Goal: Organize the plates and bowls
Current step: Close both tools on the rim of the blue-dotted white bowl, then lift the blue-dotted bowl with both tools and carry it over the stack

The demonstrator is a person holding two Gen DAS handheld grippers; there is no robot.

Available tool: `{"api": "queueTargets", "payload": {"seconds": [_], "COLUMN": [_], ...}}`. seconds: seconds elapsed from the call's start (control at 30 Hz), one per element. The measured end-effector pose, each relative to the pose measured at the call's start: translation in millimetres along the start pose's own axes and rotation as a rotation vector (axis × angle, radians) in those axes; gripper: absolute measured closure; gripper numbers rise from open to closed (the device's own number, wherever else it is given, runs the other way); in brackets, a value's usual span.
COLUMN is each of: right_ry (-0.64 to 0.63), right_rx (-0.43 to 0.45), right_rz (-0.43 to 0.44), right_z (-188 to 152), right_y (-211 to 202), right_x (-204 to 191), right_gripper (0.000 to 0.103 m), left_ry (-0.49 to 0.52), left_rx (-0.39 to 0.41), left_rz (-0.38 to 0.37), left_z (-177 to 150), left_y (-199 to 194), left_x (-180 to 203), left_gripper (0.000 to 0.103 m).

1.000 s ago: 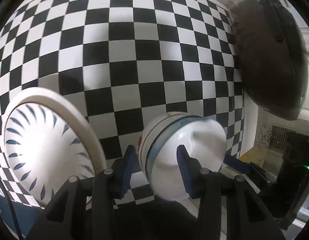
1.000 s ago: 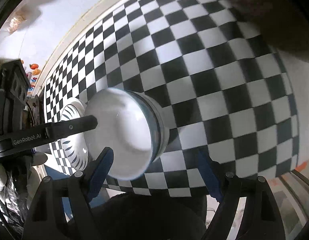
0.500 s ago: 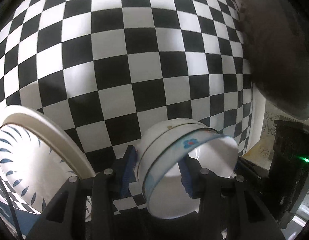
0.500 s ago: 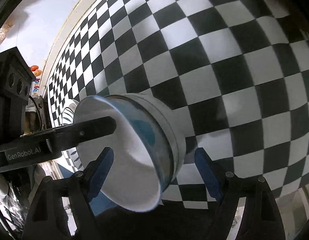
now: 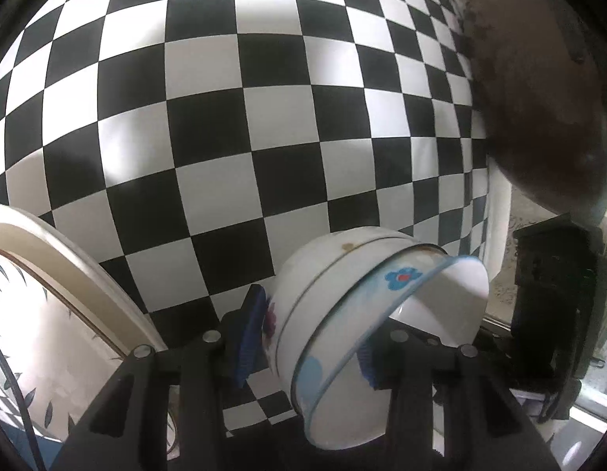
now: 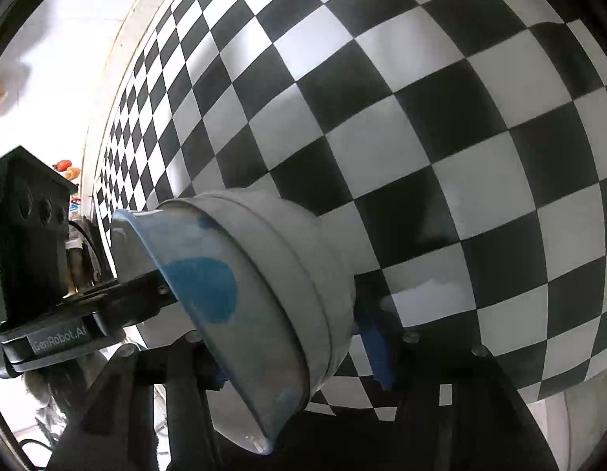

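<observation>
Two nested bowls point(image 5: 342, 306) hang tilted on their side above the checkered tablecloth point(image 5: 264, 117). The outer one is white with a red flower; the inner one has a blue rim and blue flowers. My left gripper point(image 5: 307, 347) is shut on their wall, one pad outside and one inside. In the right wrist view the same bowls point(image 6: 272, 274) lie between the jaws of my right gripper point(image 6: 297, 357), which are closing. Its right pad point(image 6: 376, 341) sits close beside the outer wall; the other pad is hidden behind the rim. The left gripper's finger point(image 6: 138, 298) reaches into the bowl.
A large white plate point(image 5: 68, 251) with blue leaf marks lies on the cloth at the lower left. A dark brown blurred shape point(image 5: 539, 98) fills the upper right of the left wrist view. The table's pale edge point(image 6: 119, 78) runs along the far left.
Both grippers have sunk toward the tablecloth. The bowls have tipped further onto their side. My right gripper's jaws have narrowed around the bowls; the left still holds them.
</observation>
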State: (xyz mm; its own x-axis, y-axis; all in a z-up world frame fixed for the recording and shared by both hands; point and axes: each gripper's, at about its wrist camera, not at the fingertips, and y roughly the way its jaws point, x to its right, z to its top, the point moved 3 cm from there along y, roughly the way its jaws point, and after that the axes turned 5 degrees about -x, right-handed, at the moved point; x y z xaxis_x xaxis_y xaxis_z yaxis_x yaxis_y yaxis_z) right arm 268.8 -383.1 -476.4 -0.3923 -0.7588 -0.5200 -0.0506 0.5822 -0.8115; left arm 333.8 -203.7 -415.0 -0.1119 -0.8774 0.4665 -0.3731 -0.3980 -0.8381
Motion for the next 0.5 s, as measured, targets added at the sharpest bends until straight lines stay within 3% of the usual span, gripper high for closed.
{"api": "queueTargets", "payload": {"seconds": [0.5], "right_ry": [-0.064], "right_rx": [0.047], "right_rz": [-0.022], "right_z": [-3.7], "right_y": [-17.2], "right_x": [-14.3], "right_gripper": [0.054], "left_ry": [-0.006], "left_rx": [0.047], "left_rz": [-0.012], "left_z": [-9.5], "left_y": [-9.1], "left_x": [0.2], "left_gripper": [0.065]}}
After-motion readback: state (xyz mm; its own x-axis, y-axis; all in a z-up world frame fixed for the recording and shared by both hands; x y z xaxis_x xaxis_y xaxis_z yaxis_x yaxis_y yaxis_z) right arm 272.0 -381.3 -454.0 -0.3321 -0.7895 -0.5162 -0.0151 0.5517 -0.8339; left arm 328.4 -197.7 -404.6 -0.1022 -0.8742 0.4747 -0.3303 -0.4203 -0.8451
